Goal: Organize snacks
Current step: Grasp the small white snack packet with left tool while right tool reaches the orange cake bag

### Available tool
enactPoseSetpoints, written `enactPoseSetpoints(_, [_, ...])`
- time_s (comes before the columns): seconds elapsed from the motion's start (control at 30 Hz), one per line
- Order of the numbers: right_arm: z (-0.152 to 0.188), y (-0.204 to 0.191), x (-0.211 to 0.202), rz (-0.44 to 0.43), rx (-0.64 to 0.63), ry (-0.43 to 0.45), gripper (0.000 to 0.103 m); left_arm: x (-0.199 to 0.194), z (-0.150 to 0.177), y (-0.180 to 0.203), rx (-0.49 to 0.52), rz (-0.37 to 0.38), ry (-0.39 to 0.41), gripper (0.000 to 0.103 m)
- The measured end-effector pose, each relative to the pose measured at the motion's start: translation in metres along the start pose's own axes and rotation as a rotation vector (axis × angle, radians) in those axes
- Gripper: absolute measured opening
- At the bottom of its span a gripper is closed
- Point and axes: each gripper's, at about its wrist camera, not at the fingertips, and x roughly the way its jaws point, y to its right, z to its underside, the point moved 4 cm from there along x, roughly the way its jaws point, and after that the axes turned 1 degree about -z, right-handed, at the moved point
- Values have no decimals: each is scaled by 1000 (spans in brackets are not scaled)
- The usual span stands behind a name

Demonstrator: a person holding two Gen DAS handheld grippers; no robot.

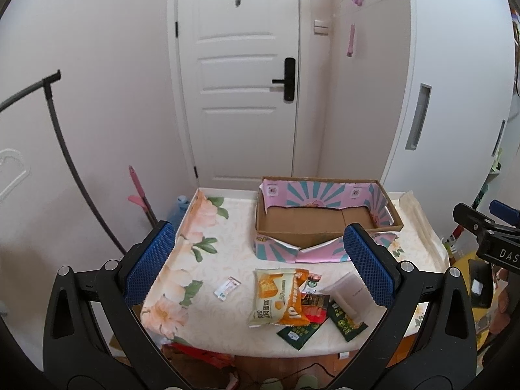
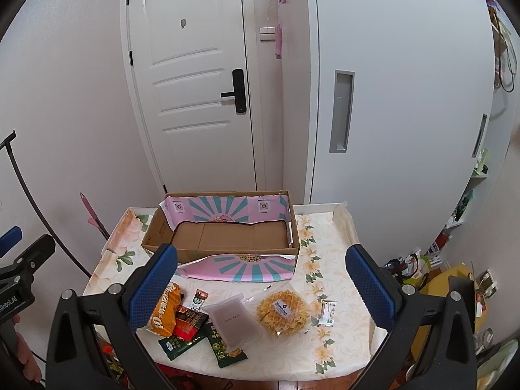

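Note:
An empty cardboard box [image 1: 325, 219] [image 2: 227, 234] with pink and teal flaps stands at the back of the floral-covered table [image 1: 208, 260] [image 2: 338, 260]. In front of it lies a heap of snacks: an orange and white cake packet [image 1: 276, 295] [image 2: 165, 305], dark green packets [image 1: 297, 333] [image 2: 227, 351], a red packet [image 1: 313, 308] [image 2: 187, 323], a frosted white pouch [image 2: 234, 320] and a bagged waffle [image 2: 282, 313]. A small sachet [image 1: 227, 288] lies apart on the left, another [image 2: 327, 312] on the right. My left gripper [image 1: 260, 260] and right gripper [image 2: 261, 287] hover open above the table's near edge, holding nothing.
A white door [image 1: 240, 74] and a tall white cabinet [image 2: 390, 97] rise behind the table. A pink-handled mop [image 1: 139, 195] and a black curved stand [image 1: 65, 149] are on the left. Clutter and a yellow object [image 2: 445, 282] sit on the floor at the right.

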Motion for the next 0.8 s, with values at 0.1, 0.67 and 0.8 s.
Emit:
enactPoseSetpoints(0.1, [-1, 2, 4, -11, 7, -13, 103, 7, 4, -4, -8, -8, -26, 103])
enactPoseSetpoints(0.67, [35, -40, 66, -138, -31, -143, 103, 74, 68, -60, 51, -27, -176, 103])
enactPoseSetpoints(0.8, [44, -64, 78, -123, -26, -162, 103, 109, 87, -80, 75, 52, -249, 103])
